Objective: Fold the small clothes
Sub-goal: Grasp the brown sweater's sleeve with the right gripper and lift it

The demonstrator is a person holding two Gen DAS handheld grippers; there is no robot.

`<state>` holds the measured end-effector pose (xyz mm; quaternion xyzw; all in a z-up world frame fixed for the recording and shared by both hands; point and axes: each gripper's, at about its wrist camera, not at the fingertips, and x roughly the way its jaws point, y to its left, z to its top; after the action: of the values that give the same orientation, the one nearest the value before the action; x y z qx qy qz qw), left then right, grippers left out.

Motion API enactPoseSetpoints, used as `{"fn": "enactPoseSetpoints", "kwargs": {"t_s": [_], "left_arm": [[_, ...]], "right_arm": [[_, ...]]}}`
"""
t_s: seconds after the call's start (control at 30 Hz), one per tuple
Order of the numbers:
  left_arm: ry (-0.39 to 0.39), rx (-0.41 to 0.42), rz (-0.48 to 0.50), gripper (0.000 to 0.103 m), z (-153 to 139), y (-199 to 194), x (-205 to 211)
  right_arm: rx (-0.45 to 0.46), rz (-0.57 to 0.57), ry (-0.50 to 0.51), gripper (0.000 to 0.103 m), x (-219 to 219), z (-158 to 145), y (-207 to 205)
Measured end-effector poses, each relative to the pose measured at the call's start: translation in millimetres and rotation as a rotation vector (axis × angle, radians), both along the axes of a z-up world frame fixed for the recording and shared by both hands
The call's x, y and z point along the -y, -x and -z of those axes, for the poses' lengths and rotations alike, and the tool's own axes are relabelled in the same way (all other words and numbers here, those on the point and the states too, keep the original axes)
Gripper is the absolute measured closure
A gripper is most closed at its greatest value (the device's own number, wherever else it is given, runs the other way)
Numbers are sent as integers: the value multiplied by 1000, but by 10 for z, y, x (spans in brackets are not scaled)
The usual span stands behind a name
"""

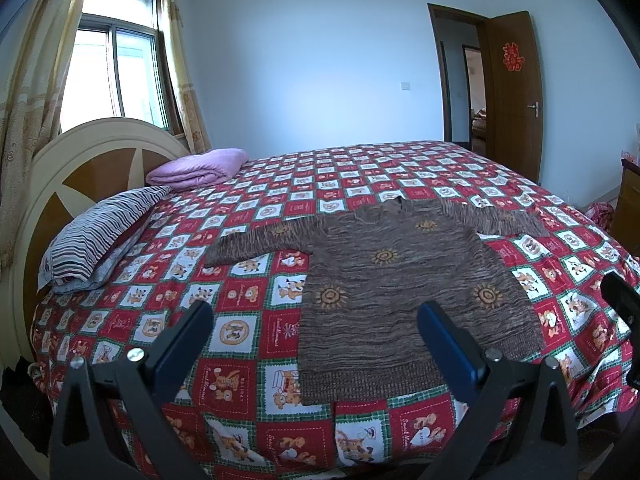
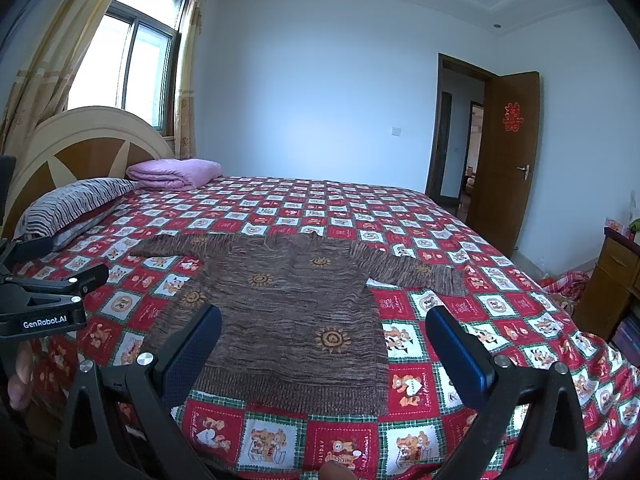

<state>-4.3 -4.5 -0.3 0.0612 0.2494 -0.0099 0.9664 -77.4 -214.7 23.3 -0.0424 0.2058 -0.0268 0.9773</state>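
Note:
A small brown knit sweater (image 1: 400,300) with orange sun motifs lies flat on the bed, neck away from me, both sleeves spread out sideways. It also shows in the right wrist view (image 2: 296,312). My left gripper (image 1: 316,320) is open and empty, held above the near edge of the bed over the sweater's hem and left side. My right gripper (image 2: 324,332) is open and empty, held above the hem and right side. The left gripper's body (image 2: 44,300) shows at the left edge of the right wrist view.
The bed has a red checked bear-print cover (image 1: 248,280). A striped pillow (image 1: 96,236) and a folded purple blanket (image 1: 200,168) lie by the headboard (image 1: 80,168). A wooden door (image 1: 516,92) stands open at the right. A wooden cabinet (image 2: 608,280) stands right of the bed.

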Motion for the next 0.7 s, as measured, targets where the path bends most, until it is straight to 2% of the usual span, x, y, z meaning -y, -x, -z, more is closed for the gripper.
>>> {"fn": "enactPoseSetpoints", "kwargs": {"t_s": [0.23,0.47,0.53,0.6,0.7], "left_arm": [[0,-21,17,0,40,-56,-2],[-5,-79,-16,0,238,-518,-130],[-4,-96,-10,0,293,-712,-135],[-19,-116,-24,0,339,-893,-137],[-36,-117,-49,0,395,-1112,-100]], "right_arm": [[-23,-74,-34,1,16,103,-53],[-164,-85,-70,1,224,511,-526],[-211,-57,-70,1,327,639,-681],[-273,-1,9,1,412,774,-880],[-320,46,31,1,626,872,-1103]]}}
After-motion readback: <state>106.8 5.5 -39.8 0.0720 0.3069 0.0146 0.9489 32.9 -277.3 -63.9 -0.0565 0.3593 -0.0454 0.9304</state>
